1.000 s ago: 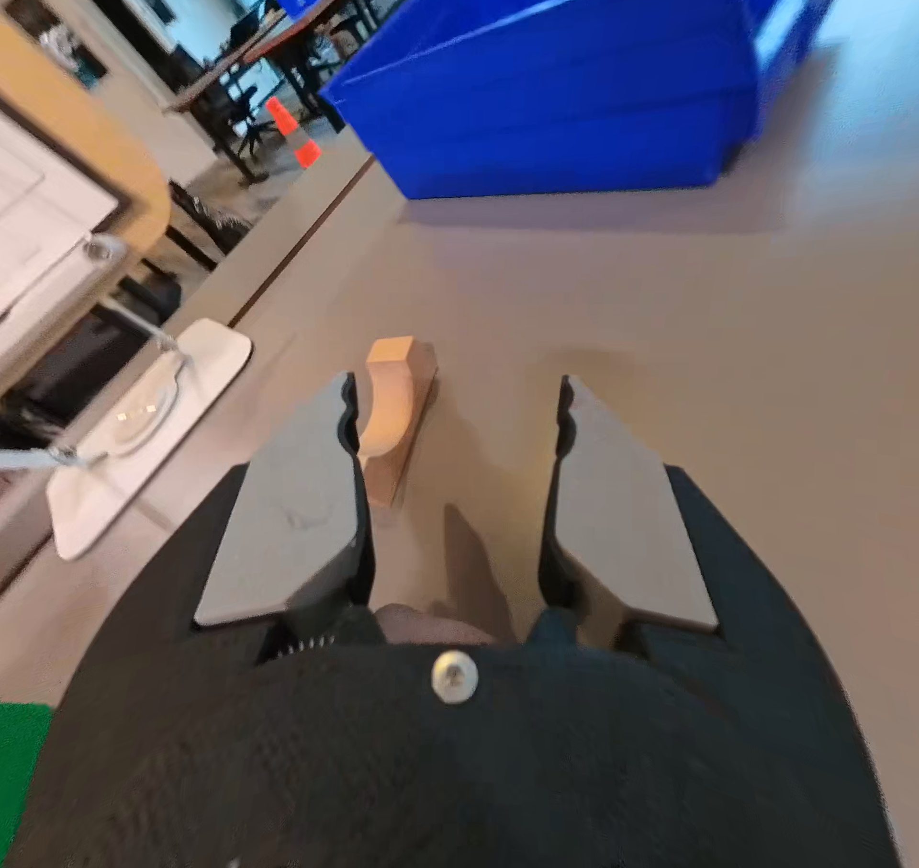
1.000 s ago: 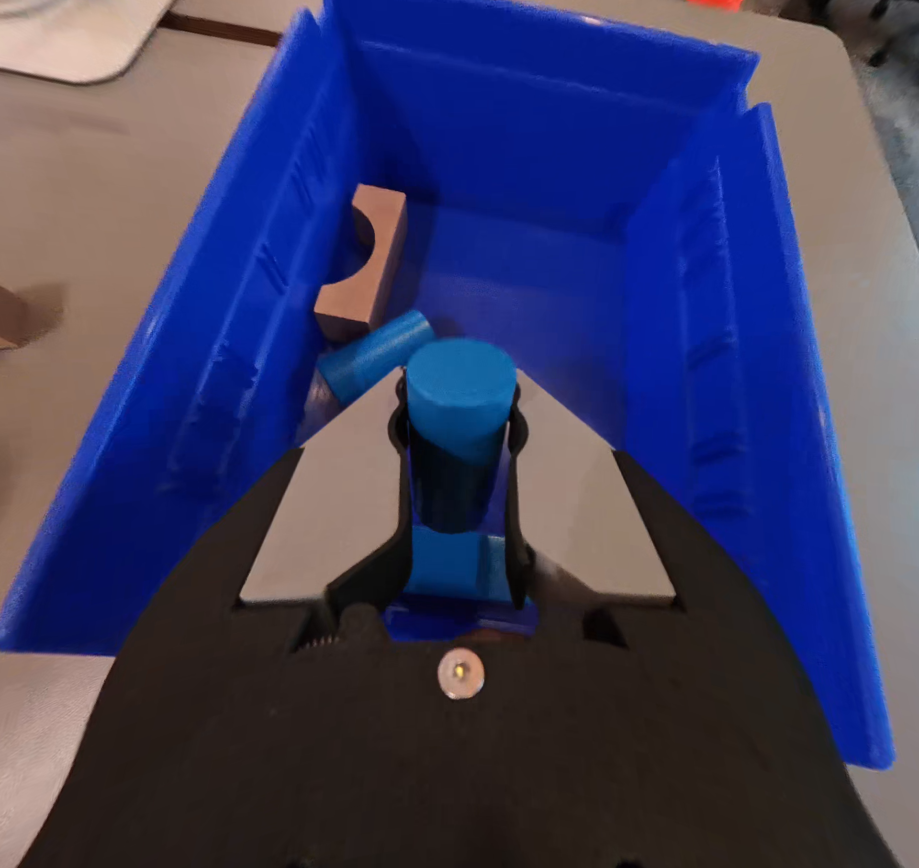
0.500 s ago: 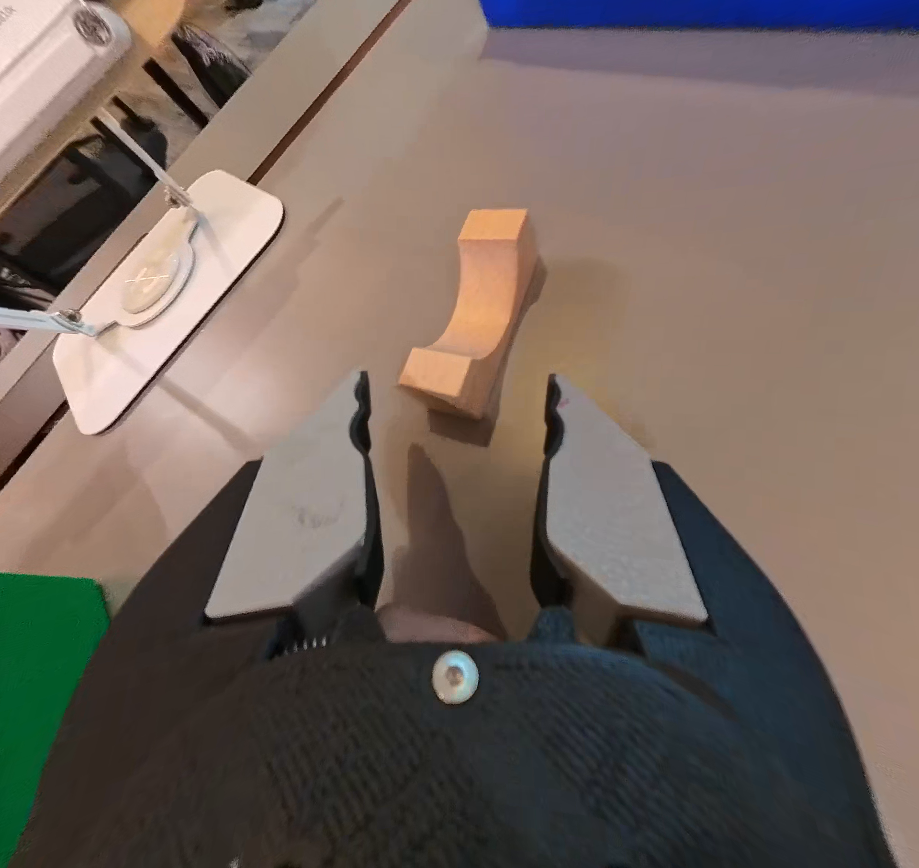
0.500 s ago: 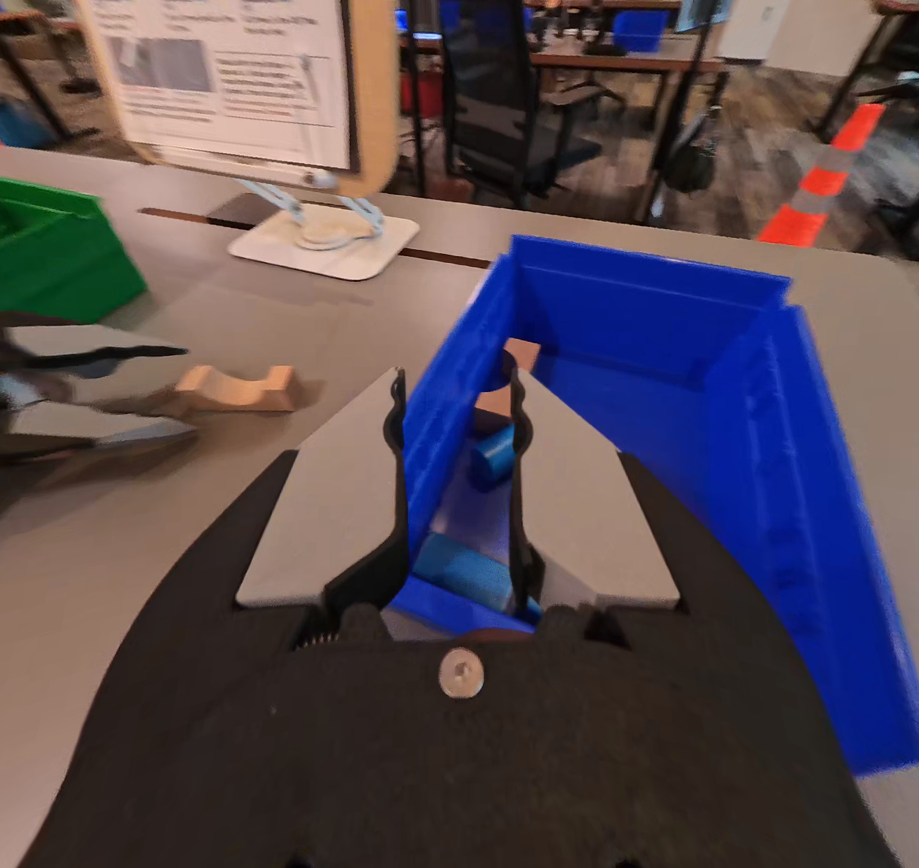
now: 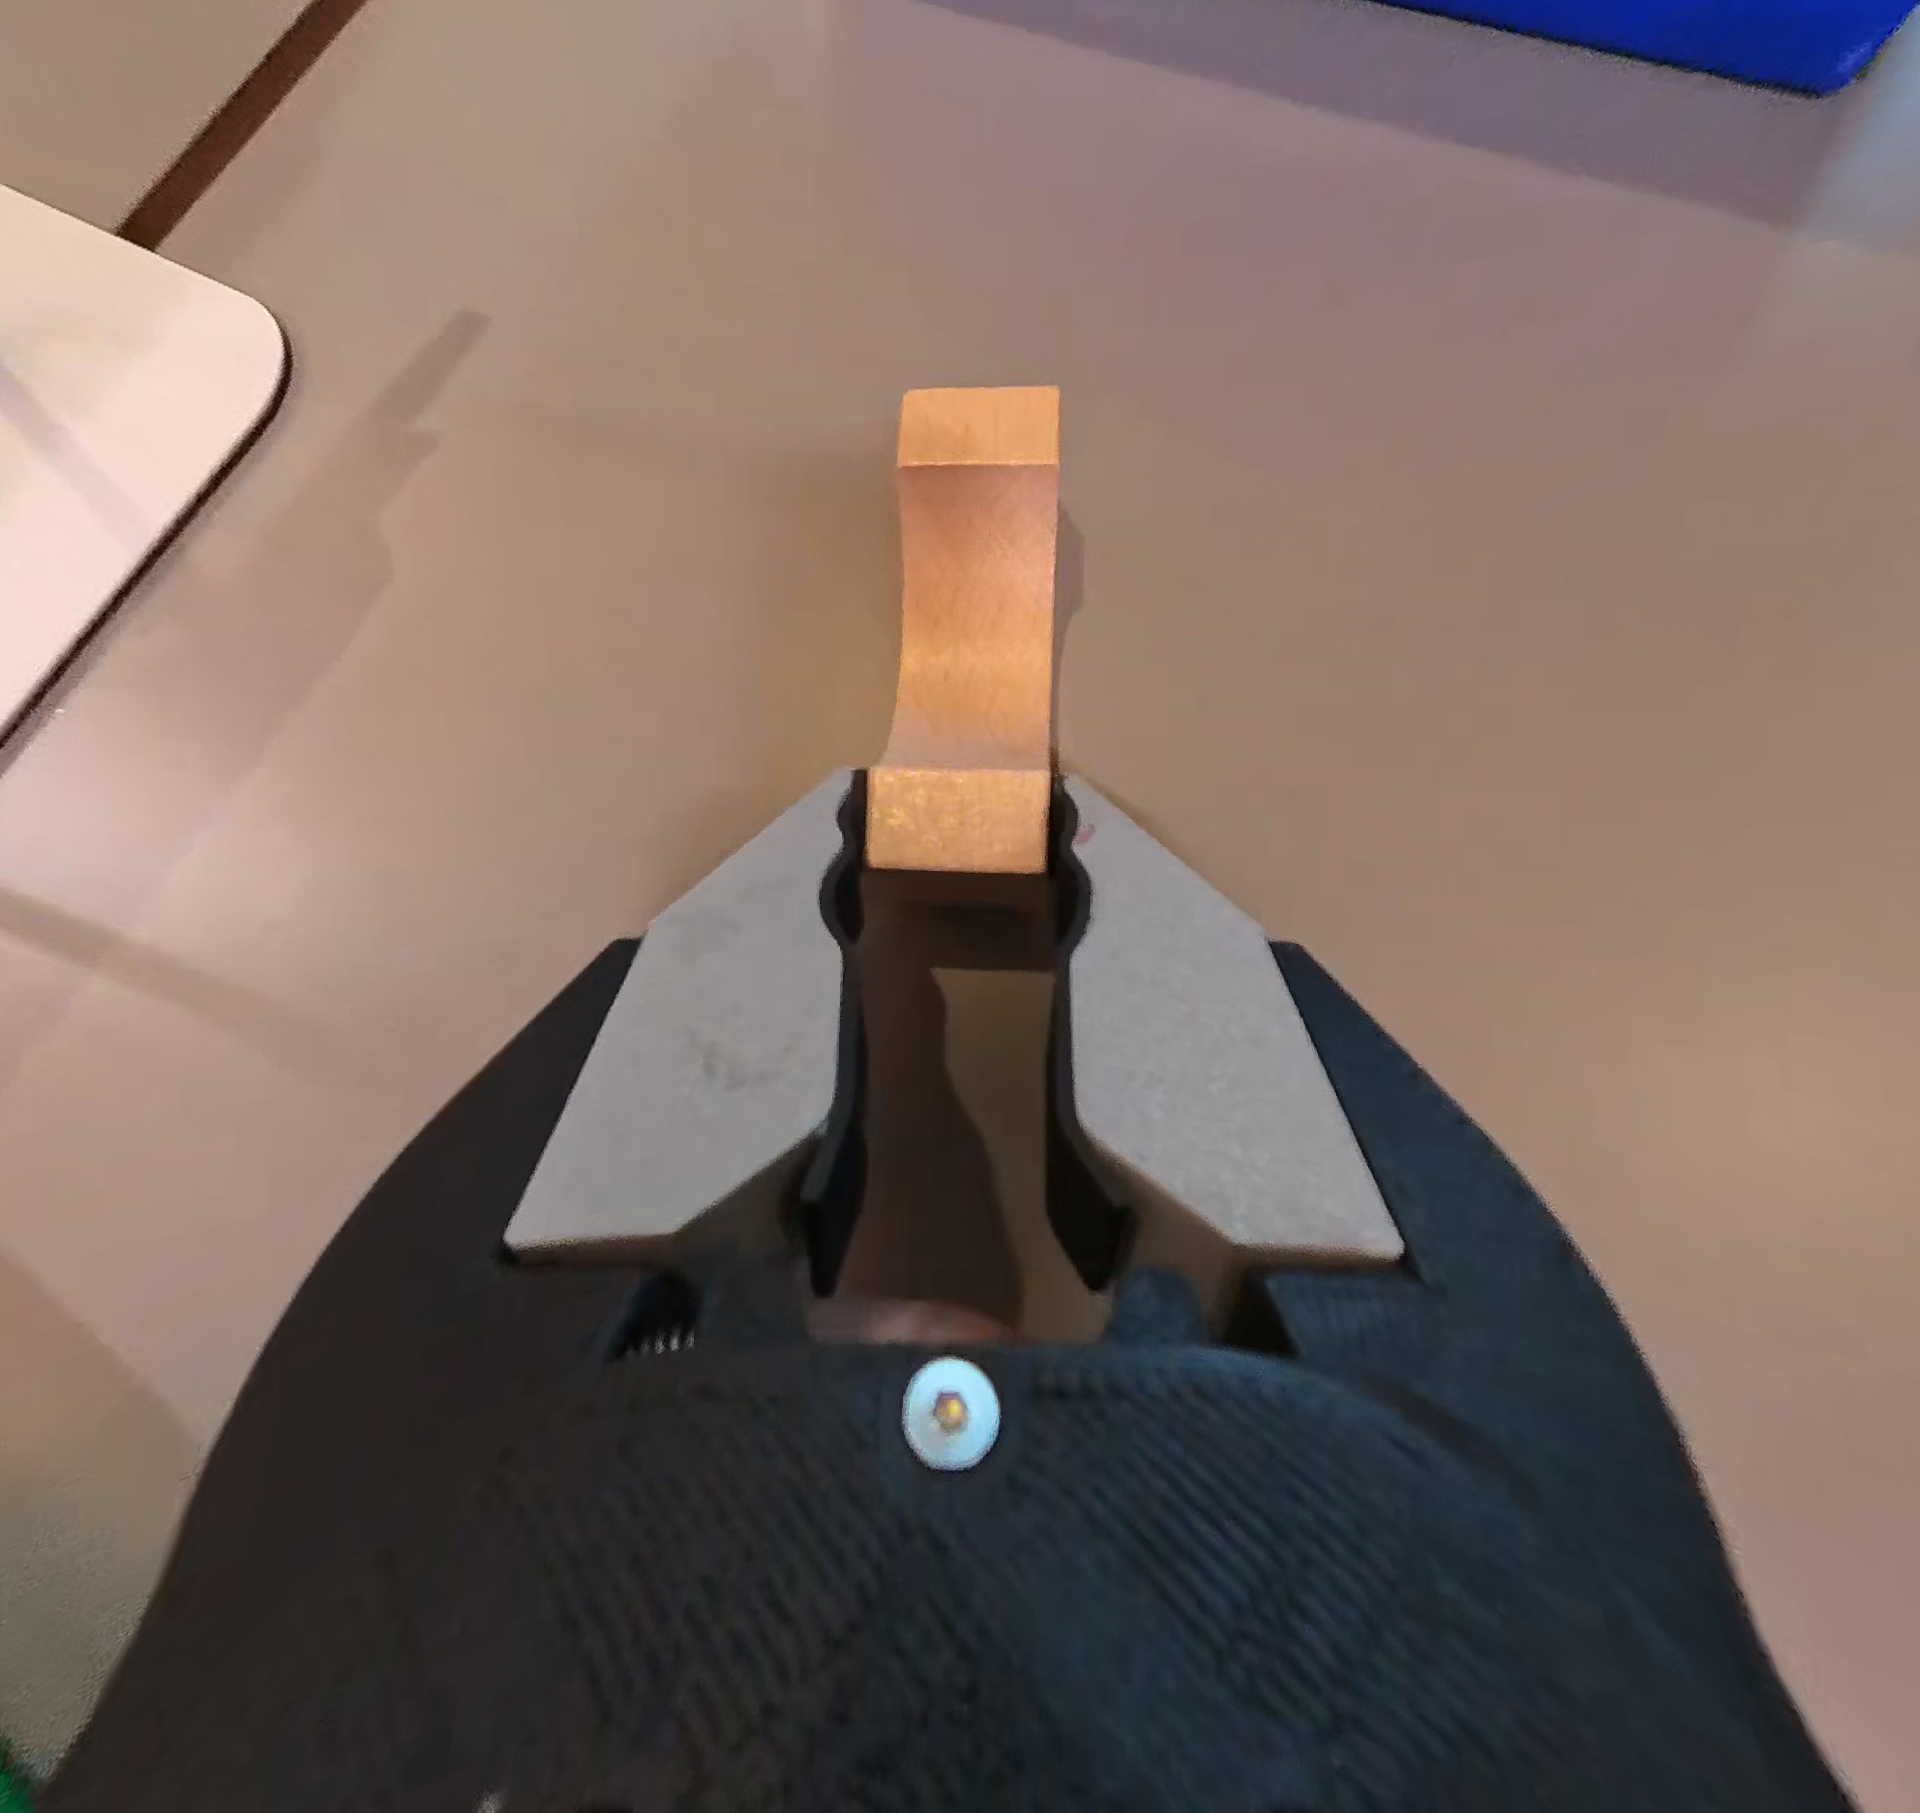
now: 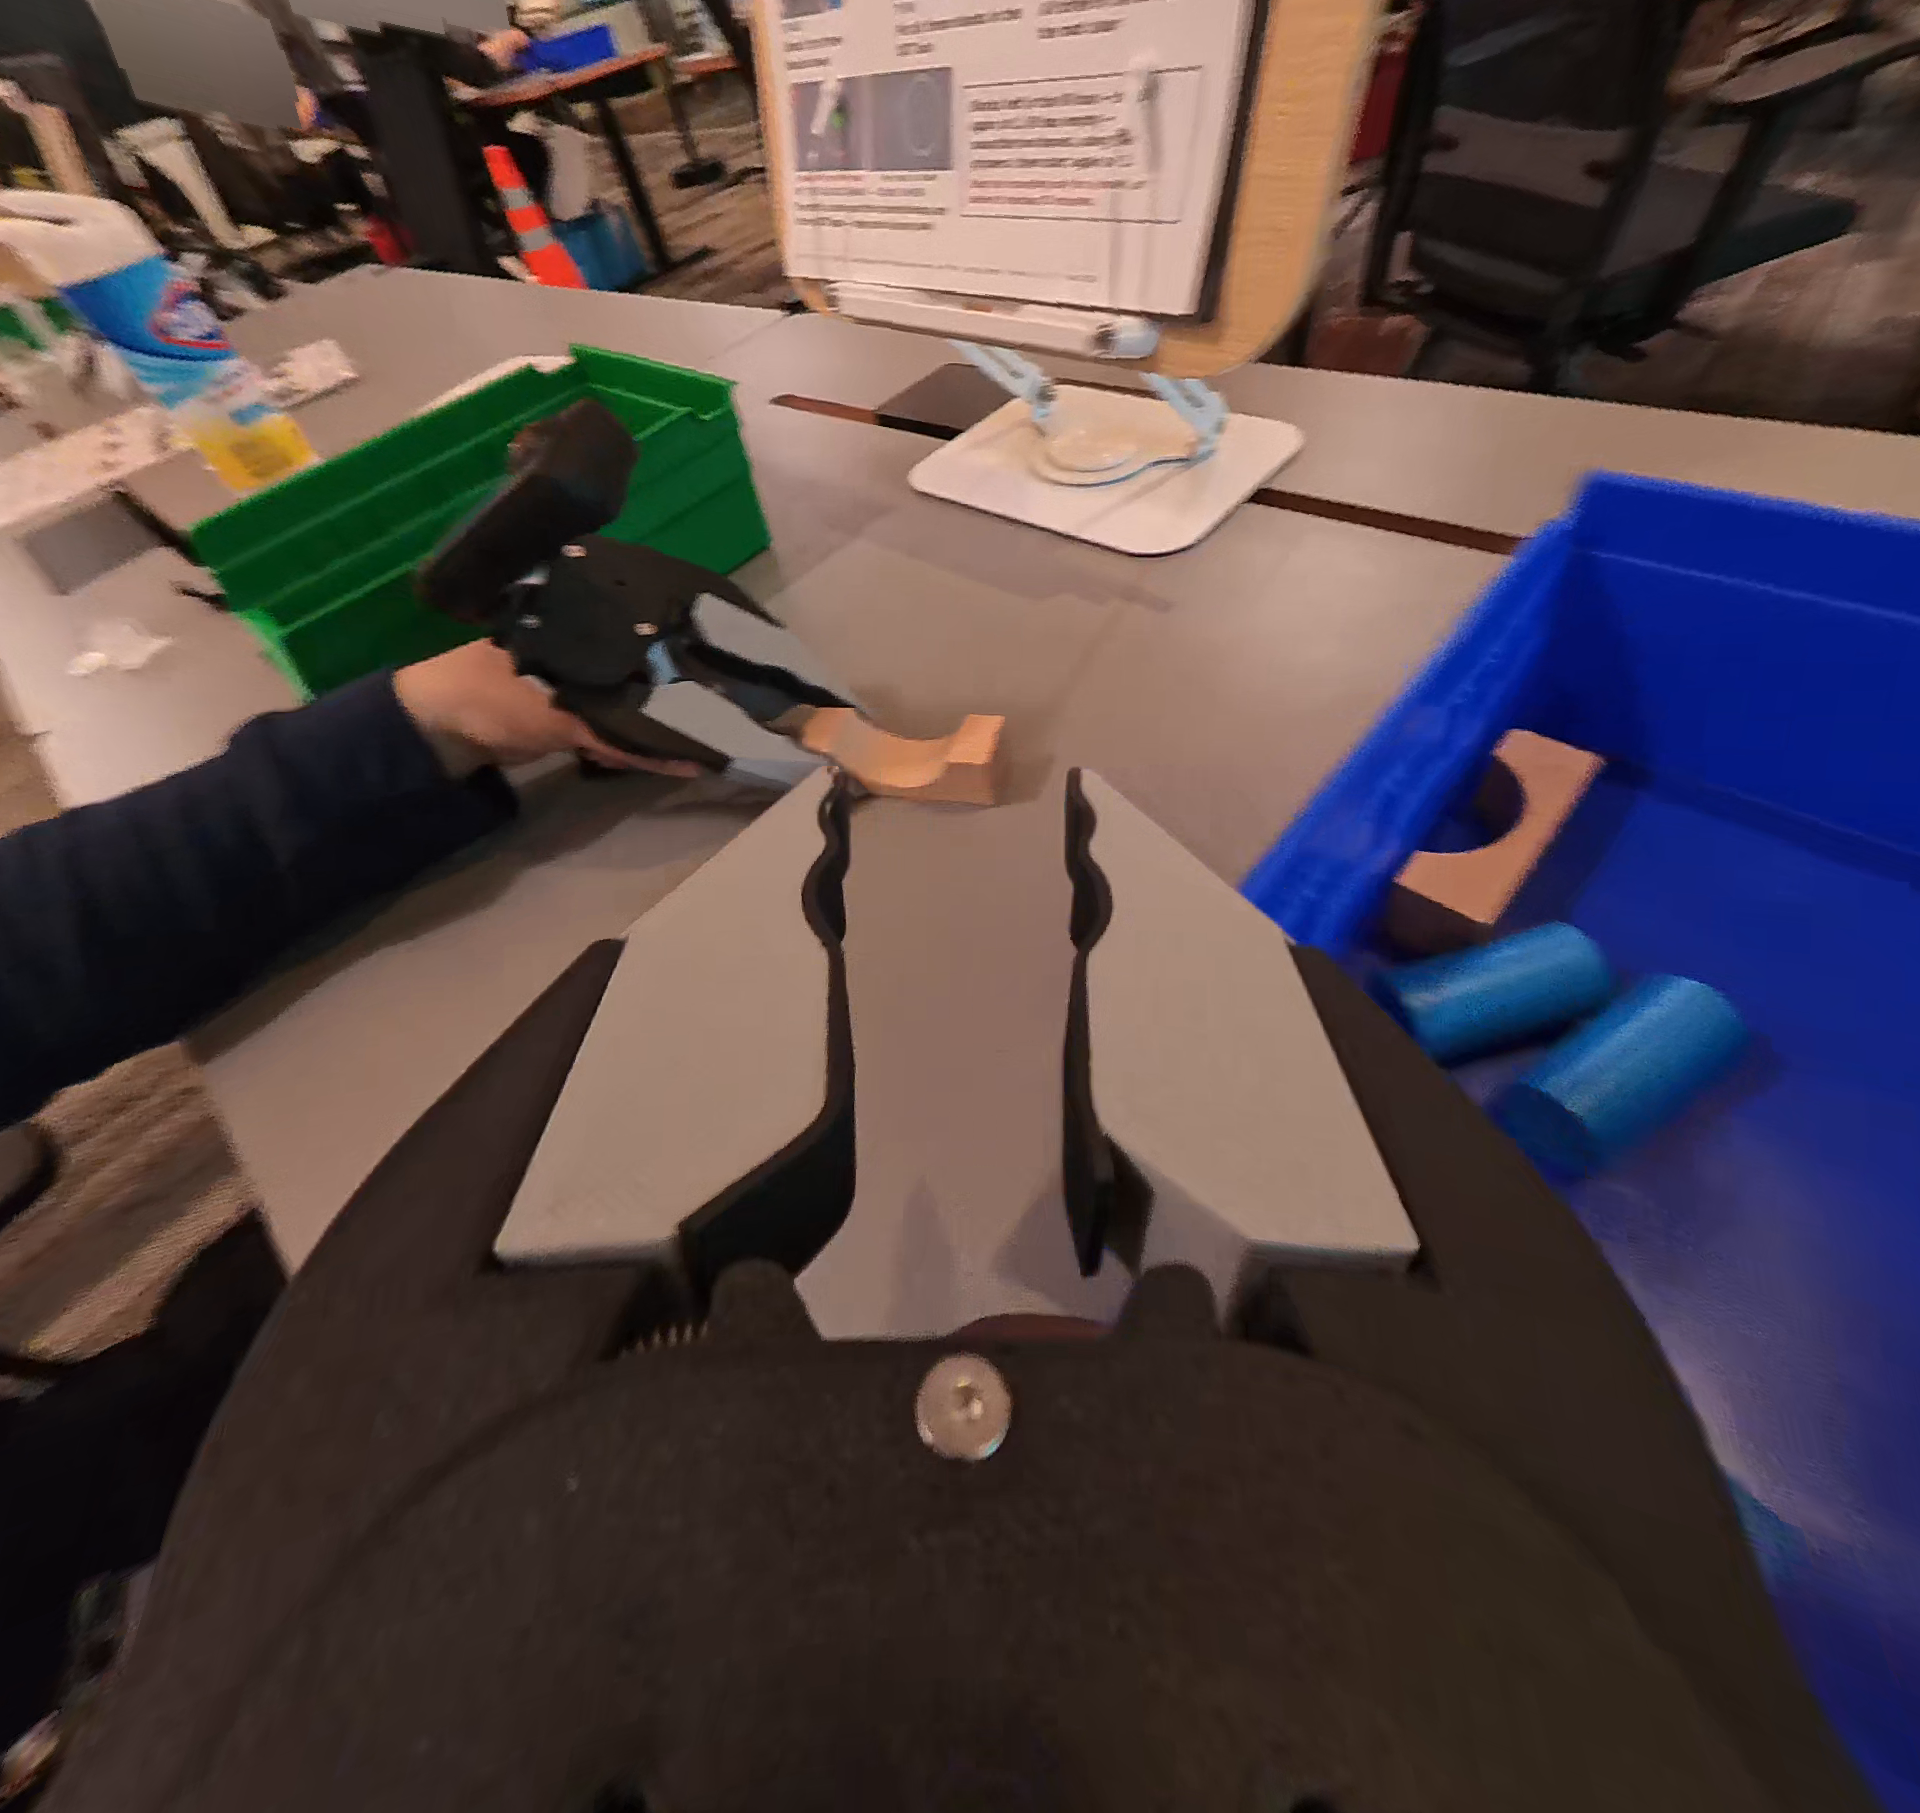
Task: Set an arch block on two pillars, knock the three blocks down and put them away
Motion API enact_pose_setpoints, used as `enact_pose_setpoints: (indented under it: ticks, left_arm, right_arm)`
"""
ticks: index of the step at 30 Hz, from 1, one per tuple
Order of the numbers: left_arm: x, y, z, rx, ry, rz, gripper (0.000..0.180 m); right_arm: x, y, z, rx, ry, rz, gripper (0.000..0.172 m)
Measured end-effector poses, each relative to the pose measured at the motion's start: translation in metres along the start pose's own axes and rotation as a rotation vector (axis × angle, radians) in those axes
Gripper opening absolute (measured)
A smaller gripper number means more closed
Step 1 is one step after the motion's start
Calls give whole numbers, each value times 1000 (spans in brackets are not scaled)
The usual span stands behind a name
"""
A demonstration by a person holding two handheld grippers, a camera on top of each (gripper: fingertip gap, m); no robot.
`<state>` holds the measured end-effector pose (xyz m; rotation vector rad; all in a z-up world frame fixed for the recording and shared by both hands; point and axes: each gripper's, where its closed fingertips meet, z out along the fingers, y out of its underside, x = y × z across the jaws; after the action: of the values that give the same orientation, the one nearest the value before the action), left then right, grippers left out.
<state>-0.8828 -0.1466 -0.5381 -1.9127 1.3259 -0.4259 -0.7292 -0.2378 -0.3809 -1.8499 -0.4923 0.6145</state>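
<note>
So the blue bin already holds both blue cylinders, dropped in a moment ago. The right claw hangs over the table, released and bare. The left claw just clenched on the wooden arch block's near end. Only the right view shows the bin's contents.

A printed sheet with small pictures and lines of writing is clipped to the wooden board on the white stand at the back of the table, the print too blurred to make out. A white and blue tub at the far left carries a round brand label, and a yellow label sits just below it, both unreadable
</note>
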Motion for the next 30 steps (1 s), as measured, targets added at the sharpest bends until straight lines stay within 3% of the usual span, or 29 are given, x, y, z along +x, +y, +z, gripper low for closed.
enact_pose_setpoints:
  ticks: [5, 12, 15, 20, 25, 30]
  left_arm:
    - [-1, -10, -14, 99, -108, 109, 32]
    - [9, -75, -71, 501, -222, 96, 32]
    - [38, -100, -94, 679, -91, 57, 32]
    - [89, -119, -113, 833, 217, -22, 32]
    - [132, -123, -133, 907, 553, -70, 32]
    - [148, -124, -154, 973, 732, -90, 32]
  right_arm:
    - [-52, 8, 22, -40, -224, 27, 41]
    - [-79, 20, 51, -42, -331, 173, 47]
    - [-83, 16, 58, 17, -352, 226, 52]
    - [-92, 0, 62, 183, -381, 171, 54]
    - [-132, -19, 36, 386, -518, -65, 52]
    - [-151, -23, 21, 457, -530, -211, 36]
